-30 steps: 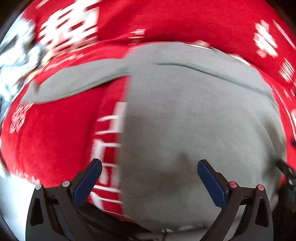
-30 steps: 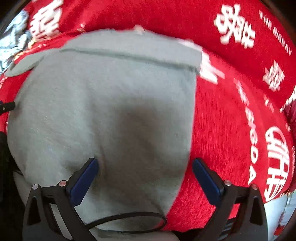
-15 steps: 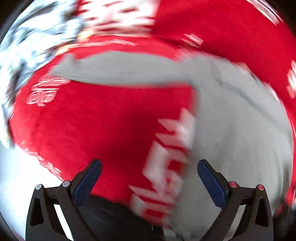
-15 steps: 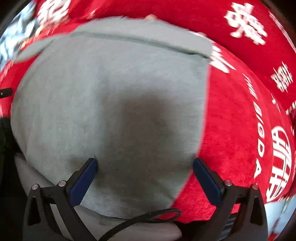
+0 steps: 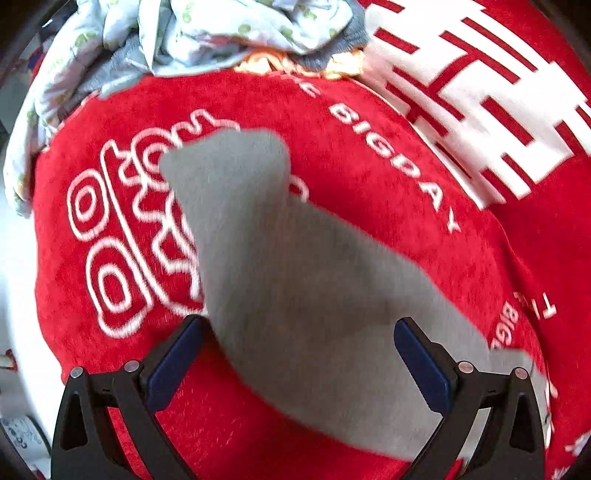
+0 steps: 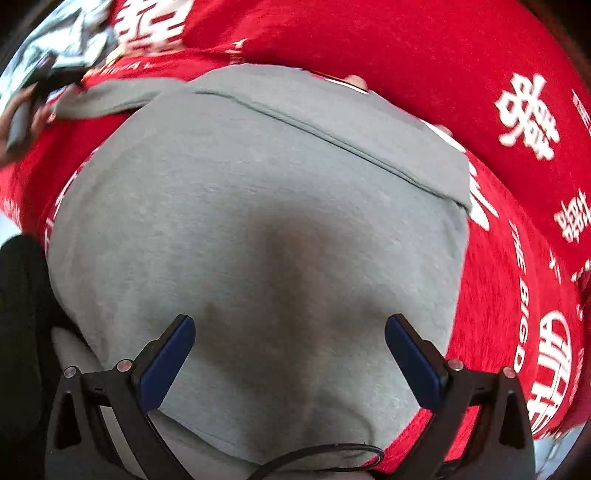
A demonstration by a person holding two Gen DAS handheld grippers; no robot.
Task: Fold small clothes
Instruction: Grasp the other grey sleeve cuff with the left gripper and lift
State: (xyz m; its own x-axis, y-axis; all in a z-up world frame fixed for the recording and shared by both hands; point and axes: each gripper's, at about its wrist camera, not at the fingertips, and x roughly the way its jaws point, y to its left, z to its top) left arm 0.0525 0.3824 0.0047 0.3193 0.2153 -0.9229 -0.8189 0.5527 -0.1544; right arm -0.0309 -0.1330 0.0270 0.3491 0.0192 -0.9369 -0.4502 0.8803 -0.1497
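Left wrist shows your left gripper fingers wide over the grey sleeve; right gripper fingers wide above the grey garment.

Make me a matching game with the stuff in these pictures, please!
Things:
1. shirt
2. blanket
3. sleeve
4. clothes pile

Descriptions:
A. red with white writing
B. pale and crumpled, at the far edge
C. grey, spread flat under the right gripper
D. grey, stretching away from the left gripper

Pairs: 1-C, 2-A, 3-D, 4-B
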